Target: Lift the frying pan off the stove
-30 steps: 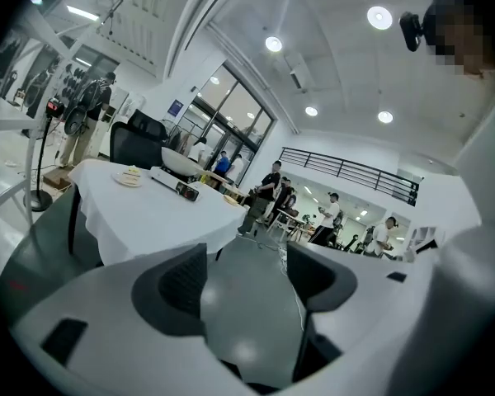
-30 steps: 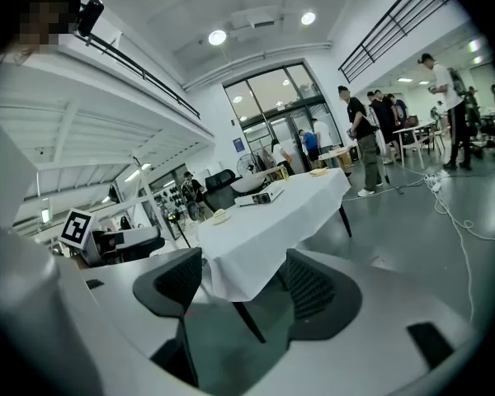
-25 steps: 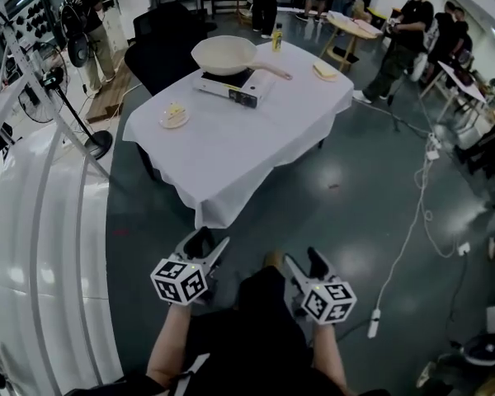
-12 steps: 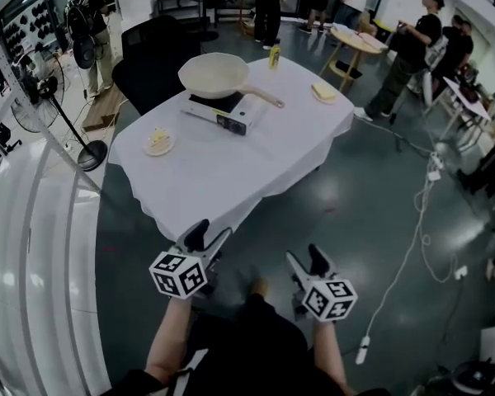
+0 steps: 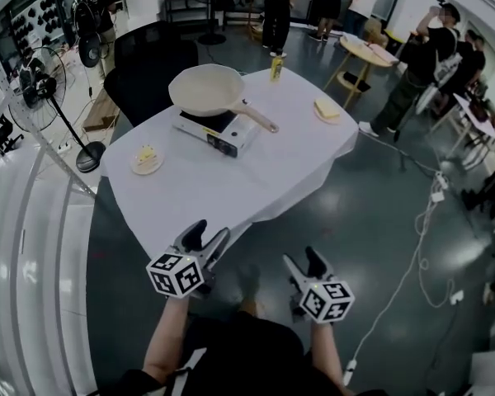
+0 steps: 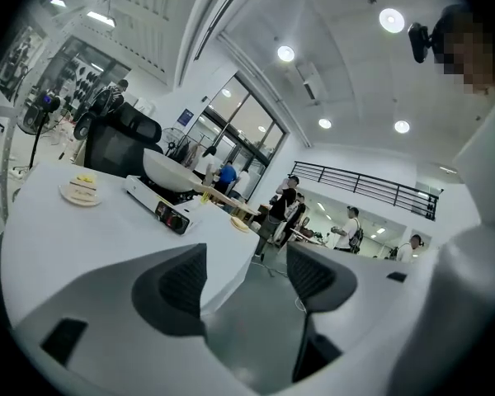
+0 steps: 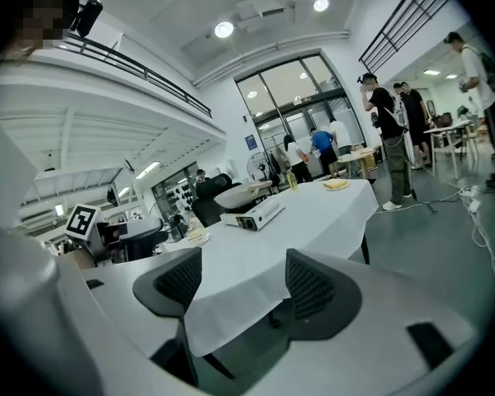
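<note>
A cream frying pan [image 5: 207, 88] with a tan handle sits on a white portable stove [image 5: 215, 128] on the white-clothed table [image 5: 231, 180]. It also shows small in the left gripper view as the pan [image 6: 167, 170] on the stove [image 6: 162, 207], and in the right gripper view as the pan [image 7: 242, 195] on the stove [image 7: 253, 214]. My left gripper [image 5: 208, 239] hangs open just short of the table's near corner. My right gripper [image 5: 304, 262] is open too, lower and to the right, over the floor. Nothing is between either pair of fingers.
A plate with a cake slice [image 5: 147, 158] lies on the table's left side, a sandwich plate [image 5: 327, 109] at its right, a yellow bottle [image 5: 275, 68] at the far edge. A black chair [image 5: 153, 66] stands behind. Several people, a fan [image 5: 41, 89] and floor cables [image 5: 421, 238] surround the table.
The table and pan have drawn nearer and shifted left in the head view as the person walks up. Both grippers stay open and held low.
</note>
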Demonstrator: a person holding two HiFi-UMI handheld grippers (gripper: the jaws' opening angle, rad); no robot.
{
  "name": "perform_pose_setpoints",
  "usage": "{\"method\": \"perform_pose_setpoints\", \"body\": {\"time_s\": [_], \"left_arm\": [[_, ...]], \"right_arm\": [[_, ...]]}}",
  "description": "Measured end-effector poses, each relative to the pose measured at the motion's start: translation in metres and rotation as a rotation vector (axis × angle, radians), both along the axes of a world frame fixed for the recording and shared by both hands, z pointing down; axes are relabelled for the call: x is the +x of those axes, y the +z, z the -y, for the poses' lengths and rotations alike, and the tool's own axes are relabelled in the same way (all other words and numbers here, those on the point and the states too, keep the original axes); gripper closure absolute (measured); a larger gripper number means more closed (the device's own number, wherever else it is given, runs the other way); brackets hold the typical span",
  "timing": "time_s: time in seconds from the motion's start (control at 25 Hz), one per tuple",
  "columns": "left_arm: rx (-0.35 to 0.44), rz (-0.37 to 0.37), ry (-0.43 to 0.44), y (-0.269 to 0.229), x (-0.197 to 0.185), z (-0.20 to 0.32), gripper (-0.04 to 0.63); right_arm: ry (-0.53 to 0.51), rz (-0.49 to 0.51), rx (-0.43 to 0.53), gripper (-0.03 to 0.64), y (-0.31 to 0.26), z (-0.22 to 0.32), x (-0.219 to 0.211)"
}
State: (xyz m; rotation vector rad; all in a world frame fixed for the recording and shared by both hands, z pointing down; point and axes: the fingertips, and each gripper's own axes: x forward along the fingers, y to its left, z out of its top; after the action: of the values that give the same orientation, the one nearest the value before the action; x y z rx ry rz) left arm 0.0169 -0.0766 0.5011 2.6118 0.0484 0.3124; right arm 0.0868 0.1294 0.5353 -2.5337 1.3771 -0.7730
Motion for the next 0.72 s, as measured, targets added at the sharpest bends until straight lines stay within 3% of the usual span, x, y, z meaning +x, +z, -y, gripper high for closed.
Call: {"method": "perform_pose_setpoints", "body": {"time_s": [0.32, 0.72], "left_arm": [[-0.016, -0.012, -0.017, 0.006, 0.049, -0.005, 0.307], [-0.068, 0.048, -0.011, 0.036, 0.044, -0.018, 0.307]], "right_arm": [[-0.016, -0.002, 0.022, 0.308, 0.007, -0.002, 0.049], [-0.011, 0.079, 0.005, 0.308, 0.039, -0.013, 0.039]]}}
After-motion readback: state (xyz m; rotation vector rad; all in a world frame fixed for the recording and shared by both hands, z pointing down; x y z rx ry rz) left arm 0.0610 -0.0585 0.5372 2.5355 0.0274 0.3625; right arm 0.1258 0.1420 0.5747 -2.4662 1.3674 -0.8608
